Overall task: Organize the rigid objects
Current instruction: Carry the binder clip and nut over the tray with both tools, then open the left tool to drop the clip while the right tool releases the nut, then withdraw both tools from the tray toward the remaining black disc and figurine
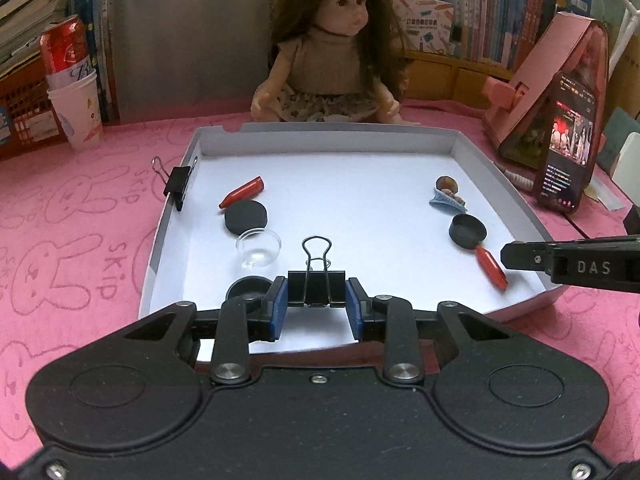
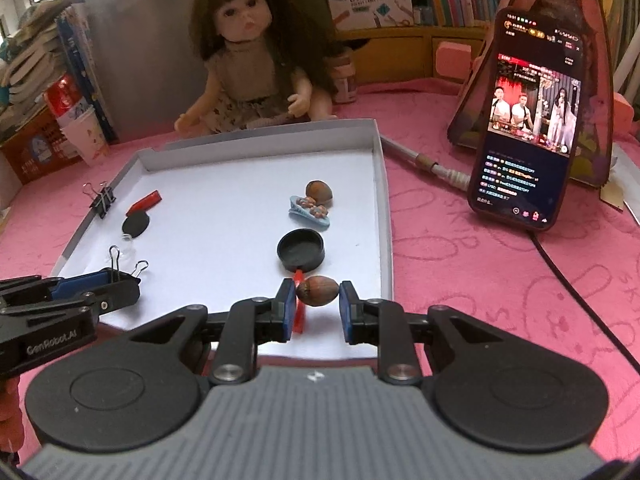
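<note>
Binder clip (image 1: 317, 288) clamped in left tool (image 1: 316, 300); nut (image 2: 318, 290) in right tool (image 2: 318, 300).

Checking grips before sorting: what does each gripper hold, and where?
Left gripper clamps the binder clip by its black body; right gripper holds the walnut by its ends.

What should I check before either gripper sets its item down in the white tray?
1. Left gripper holds the black binder clip between both pads: ok.
2. Right gripper holds the brown nut: ok.
3. Red crayon lies under the right gripper's left finger, in the way of a straight drop: not ok.
4. Bare floor of the white tray mid-tray for placing: ok.
5. Small black cap close beside the left fingers, contact: cannot tell.
</note>
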